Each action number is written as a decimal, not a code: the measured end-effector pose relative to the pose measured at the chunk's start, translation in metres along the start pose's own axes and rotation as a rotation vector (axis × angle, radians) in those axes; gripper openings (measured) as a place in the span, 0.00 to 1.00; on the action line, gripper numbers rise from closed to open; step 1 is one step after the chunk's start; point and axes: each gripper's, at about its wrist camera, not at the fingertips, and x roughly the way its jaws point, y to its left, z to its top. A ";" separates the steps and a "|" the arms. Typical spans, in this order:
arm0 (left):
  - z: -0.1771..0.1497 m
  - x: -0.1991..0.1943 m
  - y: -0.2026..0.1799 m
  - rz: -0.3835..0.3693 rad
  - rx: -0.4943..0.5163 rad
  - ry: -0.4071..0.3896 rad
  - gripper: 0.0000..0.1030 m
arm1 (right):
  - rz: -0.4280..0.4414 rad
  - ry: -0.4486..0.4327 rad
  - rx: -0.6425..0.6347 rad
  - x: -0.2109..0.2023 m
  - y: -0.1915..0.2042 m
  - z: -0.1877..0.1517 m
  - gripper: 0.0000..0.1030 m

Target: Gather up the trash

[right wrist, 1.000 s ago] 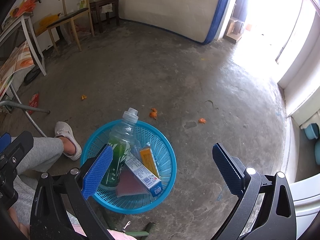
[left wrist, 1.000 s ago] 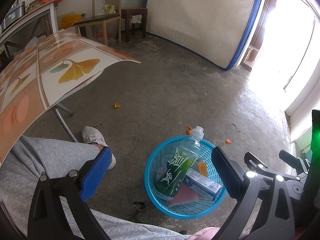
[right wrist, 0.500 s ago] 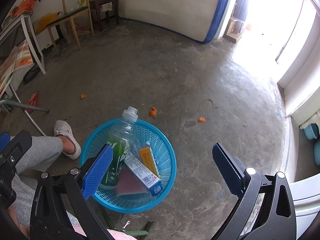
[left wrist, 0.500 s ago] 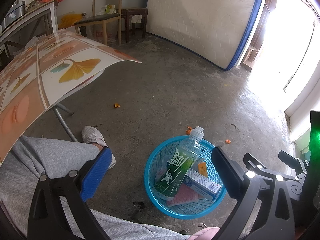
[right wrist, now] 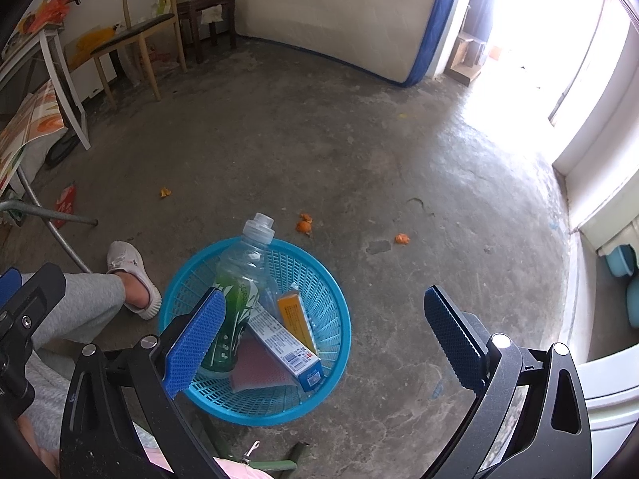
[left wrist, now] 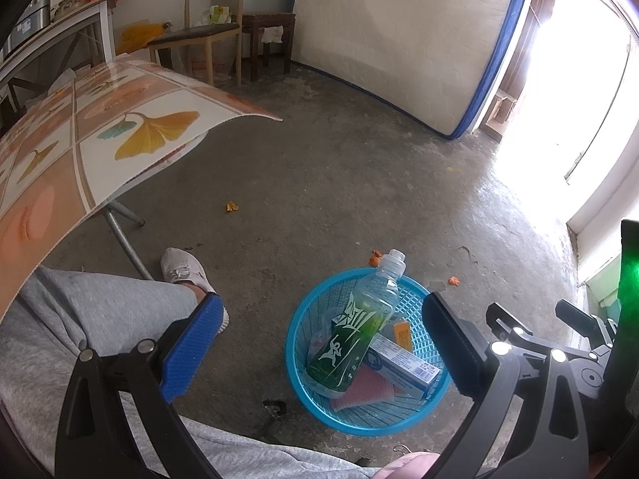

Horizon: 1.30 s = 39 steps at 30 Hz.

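Note:
A blue plastic basket [left wrist: 295, 343] [right wrist: 339, 319] stands on the concrete floor. In it lie a green drink bottle [left wrist: 355, 335] [right wrist: 239, 279], a long white-and-blue carton [left wrist: 403, 363] [right wrist: 283, 339], an orange carton [right wrist: 295, 315] and a reddish flat pack [left wrist: 367, 389]. My left gripper [left wrist: 323, 343] hangs open above the basket's left side, nothing between its fingers. My right gripper [right wrist: 323, 339] is open too, held over the basket. Orange scraps [right wrist: 305, 223] lie on the floor beyond the basket.
A person's grey-trousered leg and pale shoe [left wrist: 183, 271] [right wrist: 131, 267] rest left of the basket. A table with a ginkgo-print cover [left wrist: 100, 135] stands left on metal legs. A wooden chair [right wrist: 139, 32] and a leaning mattress [left wrist: 399, 40] are at the back, a bright doorway at right.

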 end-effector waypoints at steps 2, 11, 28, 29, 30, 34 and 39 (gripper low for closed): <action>0.000 0.000 -0.001 -0.001 -0.003 0.000 0.95 | 0.001 -0.002 0.002 0.000 0.000 0.000 0.93; 0.000 0.000 -0.001 -0.001 -0.001 0.000 0.95 | 0.000 -0.003 0.002 0.000 0.000 0.001 0.93; 0.000 0.000 0.000 -0.002 -0.003 0.000 0.95 | -0.003 -0.004 0.006 0.000 -0.001 -0.002 0.93; 0.000 0.000 0.001 -0.002 -0.003 0.000 0.95 | -0.002 -0.004 0.005 0.001 -0.001 -0.001 0.93; 0.000 0.000 0.000 -0.001 -0.002 0.000 0.95 | -0.003 -0.004 0.005 0.001 -0.001 -0.001 0.93; 0.000 0.000 0.000 -0.002 -0.003 0.000 0.95 | -0.003 -0.001 0.006 0.001 -0.001 -0.003 0.93; 0.000 0.000 0.001 -0.002 -0.003 0.000 0.95 | -0.005 -0.003 0.005 0.002 -0.001 -0.002 0.93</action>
